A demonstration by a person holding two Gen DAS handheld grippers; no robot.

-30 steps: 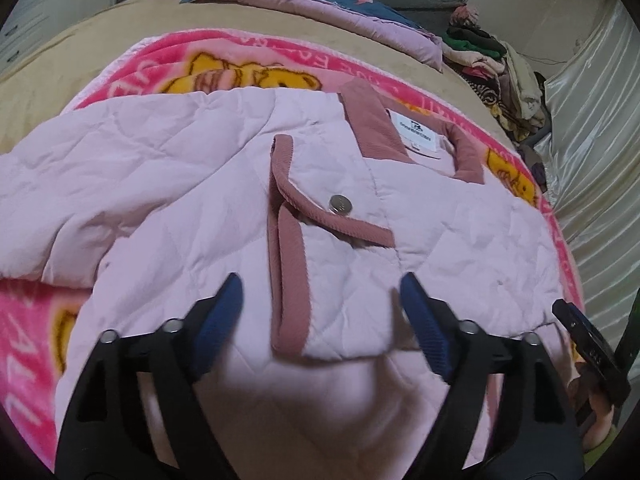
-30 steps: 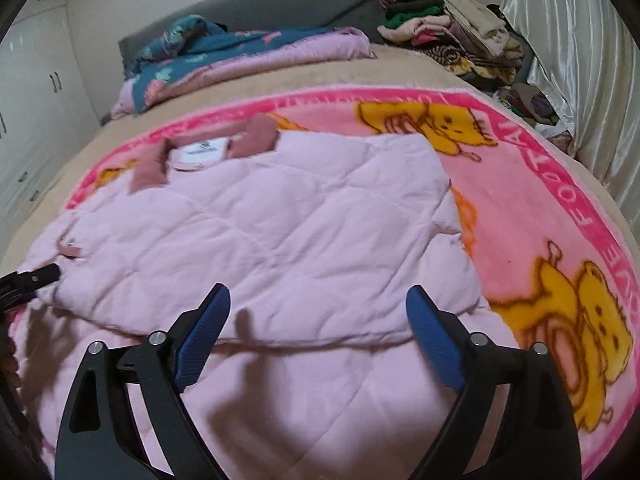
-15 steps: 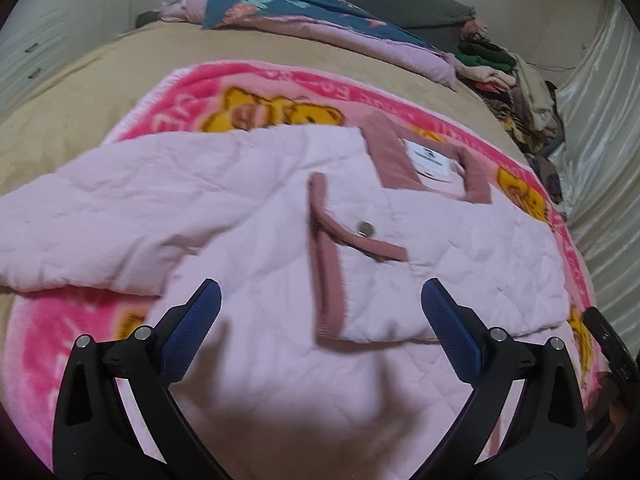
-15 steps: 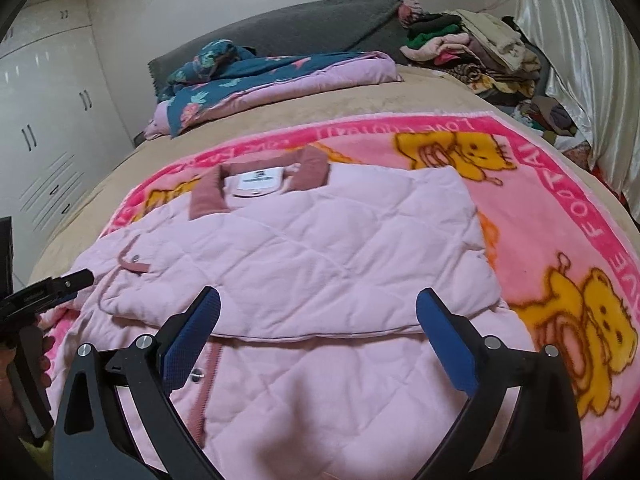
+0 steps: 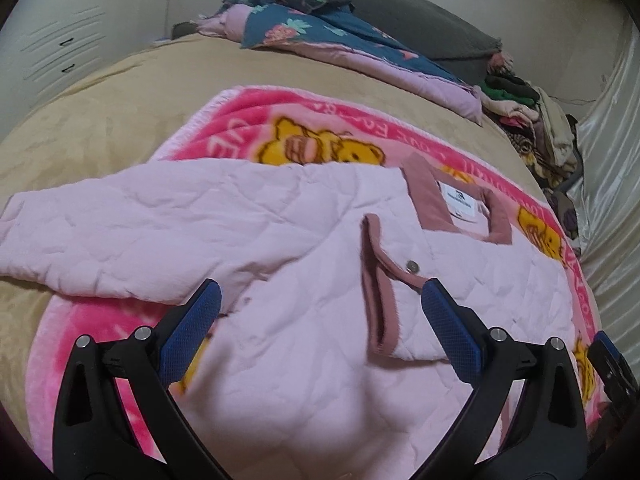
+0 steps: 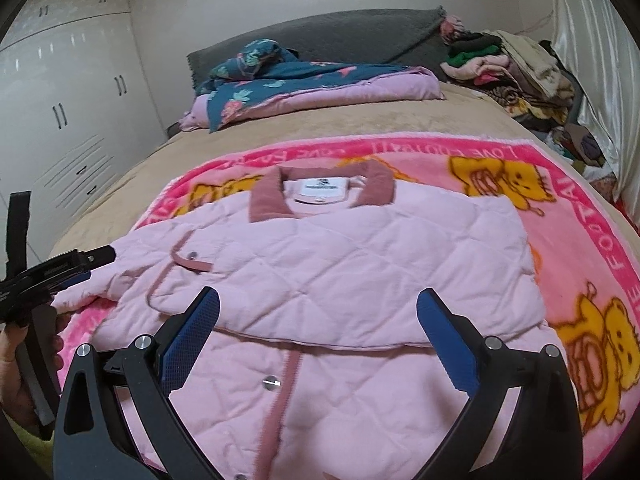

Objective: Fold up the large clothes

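Note:
A pale pink quilted jacket [image 5: 304, 216] [image 6: 360, 264] with a dusty-rose collar [image 6: 268, 204] lies face up on a pink bear blanket. One side is folded across the chest, its rose-trimmed edge [image 5: 372, 280] showing a snap. The other sleeve [image 5: 120, 220] lies spread out to the left. My left gripper [image 5: 320, 288] hovers open above the jacket's lower half, nothing between its blue pads. My right gripper [image 6: 318, 295] is also open and empty, above the folded edge. The left gripper [image 6: 60, 276] shows at the right wrist view's left edge, held by a hand.
The pink blanket [image 6: 580, 240] covers a beige bed [image 5: 100, 112]. A folded floral quilt [image 6: 304, 80] lies by the grey headboard. A heap of clothes [image 6: 512, 68] sits at the far right by a shiny curtain [image 6: 592, 40]. White wardrobes [image 6: 60, 100] stand on the left.
Both grippers have drawn back and up from the jacket, so more of it and the bed shows. The left jaws spread wider. The jacket has not moved.

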